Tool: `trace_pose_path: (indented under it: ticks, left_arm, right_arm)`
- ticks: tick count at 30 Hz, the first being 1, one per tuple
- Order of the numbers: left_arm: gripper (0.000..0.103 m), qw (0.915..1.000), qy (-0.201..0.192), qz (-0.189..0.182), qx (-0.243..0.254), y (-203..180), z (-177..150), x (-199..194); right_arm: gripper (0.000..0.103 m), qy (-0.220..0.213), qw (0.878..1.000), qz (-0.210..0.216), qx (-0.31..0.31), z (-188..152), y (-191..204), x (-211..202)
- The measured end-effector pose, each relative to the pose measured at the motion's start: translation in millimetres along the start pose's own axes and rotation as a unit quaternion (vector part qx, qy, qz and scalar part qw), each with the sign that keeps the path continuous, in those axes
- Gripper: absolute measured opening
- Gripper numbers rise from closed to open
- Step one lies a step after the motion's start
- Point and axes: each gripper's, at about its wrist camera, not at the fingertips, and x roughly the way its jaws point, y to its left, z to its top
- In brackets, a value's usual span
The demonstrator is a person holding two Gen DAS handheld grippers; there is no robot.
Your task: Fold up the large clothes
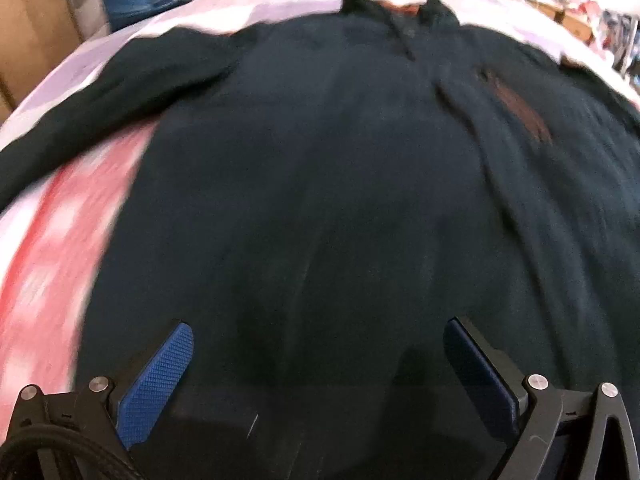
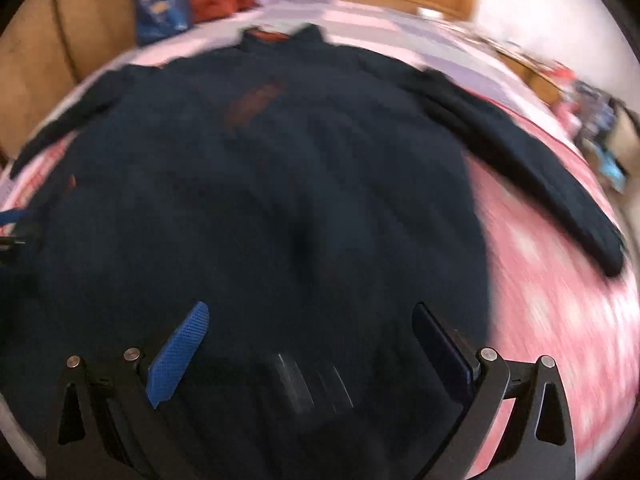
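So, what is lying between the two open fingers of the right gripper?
Only the dark garment. In the right wrist view its lower part fills the gap of the right gripper; nothing else shows there. The picture is blurred, so contact cannot be told.

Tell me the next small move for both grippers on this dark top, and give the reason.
Probably lower both and close on the hem. The dark top lies spread flat on the pink bedcover, sleeves out, unfolded. The left gripper and right gripper are open and empty above its near edge.
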Motion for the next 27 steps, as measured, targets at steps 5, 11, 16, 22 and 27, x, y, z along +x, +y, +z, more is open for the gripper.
trace_pose_path:
  ticks: [5, 11, 16, 22, 27]
  left_arm:
    - [0.103, 0.9990, 0.000, 0.016, 0.041, -22.5, 90.9, 69.5]
    - [0.103, 0.9968, -0.018, 0.068, 0.038, 0.4, 157.3, 114.6]
    - [0.103, 0.9980, -0.036, 0.052, 0.001, -1.9, 184.4, 124.5]
    - [0.103, 0.9944, -0.076, -0.024, 0.069, -102.4, 222.4, 116.1]
    - [0.103, 0.9941, -0.065, -0.085, 0.017, -164.5, 230.9, 126.5]
  right_arm:
    - [0.103, 0.004, 0.998, -0.007, -0.063, 83.4, 12.0, 66.0]
    - [0.103, 0.010, 0.997, -0.074, 0.021, 136.6, -70.2, 114.3]
    - [0.103, -0.017, 0.992, -0.096, 0.082, 168.2, -104.8, 129.0]
    - [0.103, -0.024, 0.994, -0.083, 0.063, 188.9, -96.5, 163.7]
    - [0.103, -0.025, 0.995, -0.075, 0.064, 194.9, -91.1, 178.3]
